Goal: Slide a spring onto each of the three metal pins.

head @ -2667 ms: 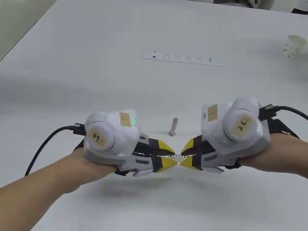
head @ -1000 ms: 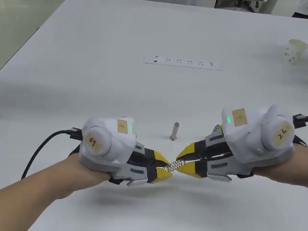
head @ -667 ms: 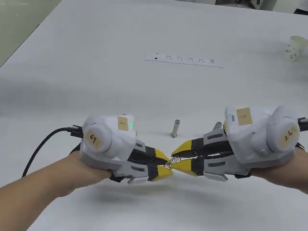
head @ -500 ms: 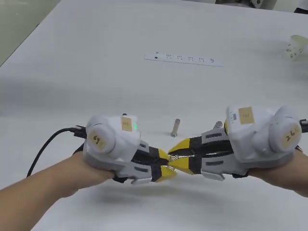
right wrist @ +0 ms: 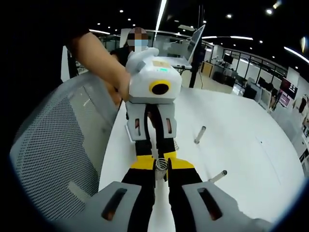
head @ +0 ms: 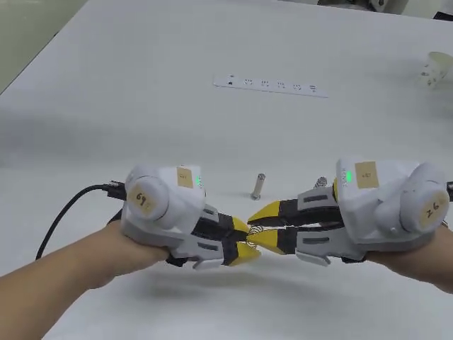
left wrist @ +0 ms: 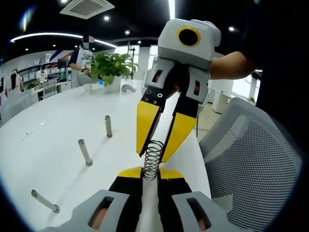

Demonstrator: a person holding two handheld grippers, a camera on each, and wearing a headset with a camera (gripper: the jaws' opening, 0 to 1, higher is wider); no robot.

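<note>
A small coil spring (head: pixel 255 231) hangs between my two grippers just above the white table (head: pixel 141 106). My left gripper (head: pixel 249 246) is shut on its lower end (left wrist: pixel 152 162). My right gripper (head: pixel 253 221) faces it tip to tip, its yellow fingers (left wrist: pixel 147 121) lying against both sides of the spring's other end (right wrist: pixel 161 165). One pin (head: pixel 258 185) lies beyond the tips, another pin (head: pixel 322 183) beside the right gripper. In the left gripper view, the far pin (left wrist: pixel 108 126) carries a coil, while two bare pins (left wrist: pixel 85 152) (left wrist: pixel 43 201) sit nearer.
A white power strip (head: pixel 269 86) lies across the table's far middle, and a small white object (head: pixel 435 69) sits at the far right. A black cable (head: pixel 67 212) trails from the left gripper. A grey mesh chair (left wrist: pixel 246 159) stands behind the table edge.
The right gripper has closed in on the left one, so the stretched spring between them is now short and mostly covered by the yellow tips. The pins have not moved.
</note>
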